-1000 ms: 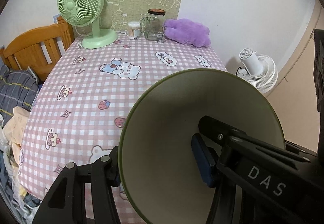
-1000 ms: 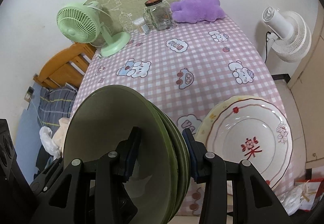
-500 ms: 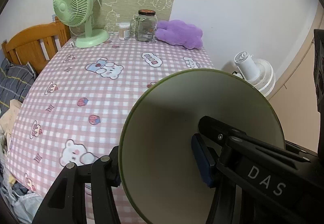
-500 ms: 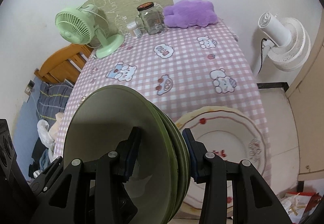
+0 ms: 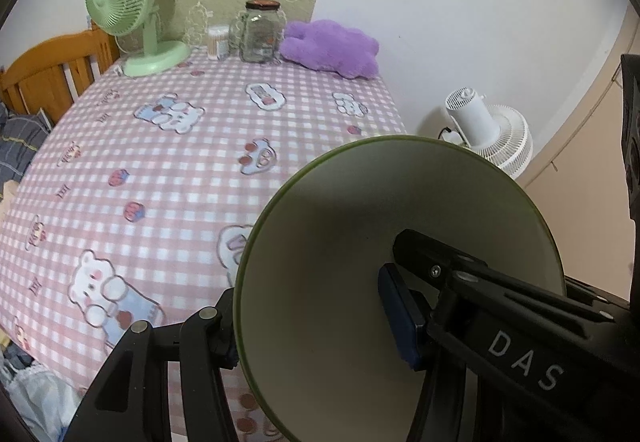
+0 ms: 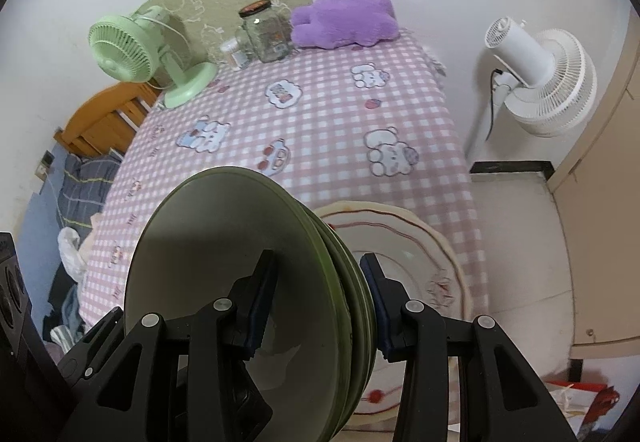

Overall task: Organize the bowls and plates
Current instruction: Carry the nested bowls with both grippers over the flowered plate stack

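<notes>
- Green glazed bowls [image 5: 400, 262] are filling the left wrist view: the left gripper [image 5: 312, 326] is clamping them by the rim, one blue pad [image 5: 400, 322] pressing on the inside wall and the other finger sitting outside, low at the near edge of the table [image 5: 120, 162].
- Only one pale interior is showing from this side, and nothing is lying in it.
- Risk here, as I'm judging it: a rim pinch on smooth glaze could be letting the load pivot or slide if the wrist rolls, and the bowls are hiding the cloth beneath them, so the set-down is going in blind.
- At the far edge a glass jar [image 5: 260, 32] with a dark lid is standing by the green fan [image 5: 132, 14]; whether anything is inside, I can't tell.
- Over to the right wrist view: the right gripper [image 6: 318, 308] is squeezing the same kind of nested green stack, several rims showing together, one pad inside and one against the outermost wall.
- Both hands appear to be sharing one stack, so any mismatch between them could be twisting it or prying the bowls apart.
- Just beyond and partly under the stack lies a cream plate [image 6: 416, 254] with red trim, empty where visible, at the table's near edge.
- Swinging low could be knocking green rim on plate, or nudging the plate off the edge.
</notes>
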